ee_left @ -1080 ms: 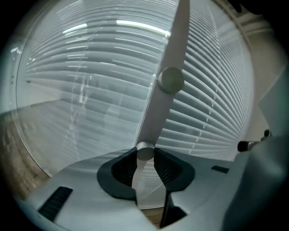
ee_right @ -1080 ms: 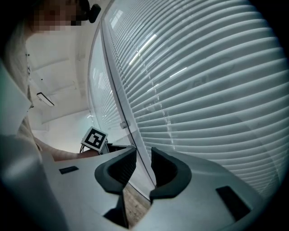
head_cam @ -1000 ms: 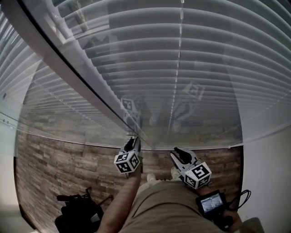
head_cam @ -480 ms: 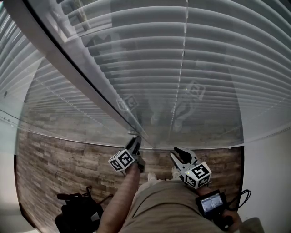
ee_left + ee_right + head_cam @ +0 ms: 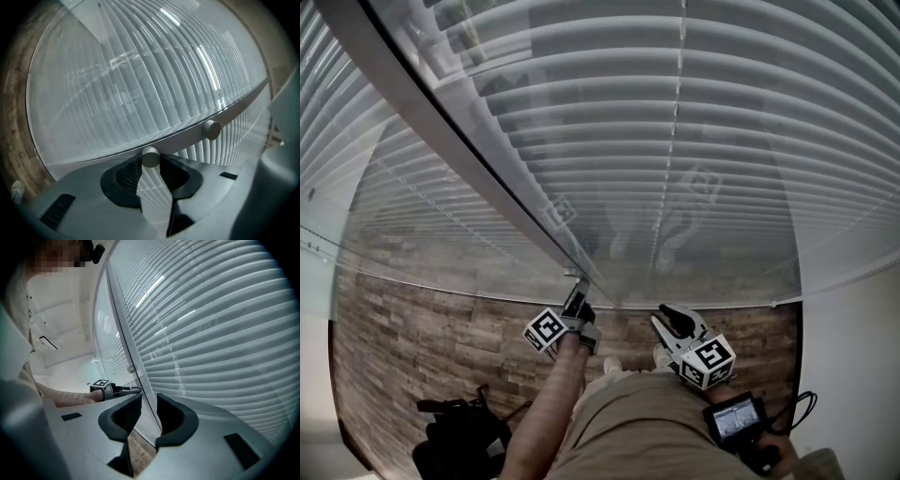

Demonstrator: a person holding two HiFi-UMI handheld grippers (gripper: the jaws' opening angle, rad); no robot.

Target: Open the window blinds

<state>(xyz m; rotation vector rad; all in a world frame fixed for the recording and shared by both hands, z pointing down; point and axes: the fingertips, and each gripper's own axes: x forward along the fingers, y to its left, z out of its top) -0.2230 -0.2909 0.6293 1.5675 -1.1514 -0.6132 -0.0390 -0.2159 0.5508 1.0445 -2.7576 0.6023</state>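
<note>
The left tongs [image 5: 151, 165] pinch the small round tilt knob [image 5: 151, 156] on the window frame [image 5: 459, 150]. The right tongs [image 5: 144, 412] hang spread and empty nearby. The slatted blinds [image 5: 703, 141] sit behind glass and fill the window ahead, slats overlapping. I judge it best to roll the knob about its own axis with a steady squeeze and no pulling. A second knob [image 5: 211, 130] has no clear use, and glare hides the slat angle.

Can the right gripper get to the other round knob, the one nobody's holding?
Probably, but it's crowded. The right gripper is open and empty, and the free knob sits bare on the frame. The left gripper is shut on the neighbouring knob, close beside it.
</note>
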